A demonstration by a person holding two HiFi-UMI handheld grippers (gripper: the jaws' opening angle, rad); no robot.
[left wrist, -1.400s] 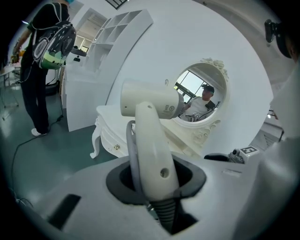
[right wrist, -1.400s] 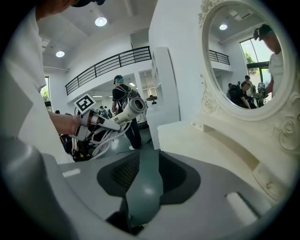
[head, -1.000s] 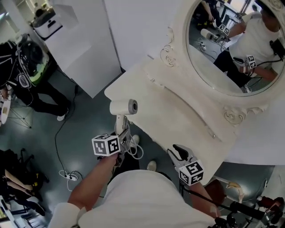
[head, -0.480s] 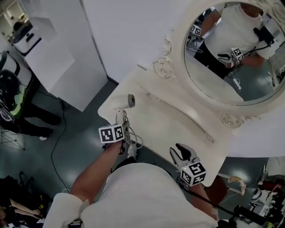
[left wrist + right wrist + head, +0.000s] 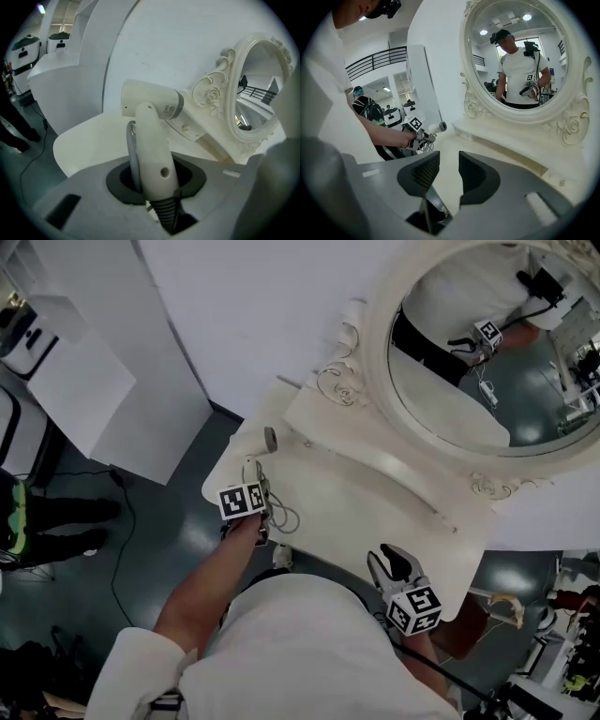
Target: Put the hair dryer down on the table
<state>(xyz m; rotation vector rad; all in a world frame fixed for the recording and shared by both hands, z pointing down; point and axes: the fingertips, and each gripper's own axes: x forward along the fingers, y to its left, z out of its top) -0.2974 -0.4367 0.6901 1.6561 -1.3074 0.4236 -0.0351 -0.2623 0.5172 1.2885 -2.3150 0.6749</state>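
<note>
Left gripper view: your left hand-held gripper (image 5: 154, 176) pinches the hair dryer (image 5: 149, 101) by its handle, upright over the tabletop (image 5: 89, 140) corner; right hand-held gripper (image 5: 445, 171) spread, empty. Let go w/ it upright & cord (image 5: 281, 517) hanging off the edge, and it'll prob tip or slide off.

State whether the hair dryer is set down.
Not down: left gripper holds the hair dryer upright by its handle over the table.

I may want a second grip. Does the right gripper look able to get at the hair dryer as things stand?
Probably yes: the right gripper is open and empty, and mostly bare table lies between it and the hair dryer, which the left gripper holds by its handle.
</note>
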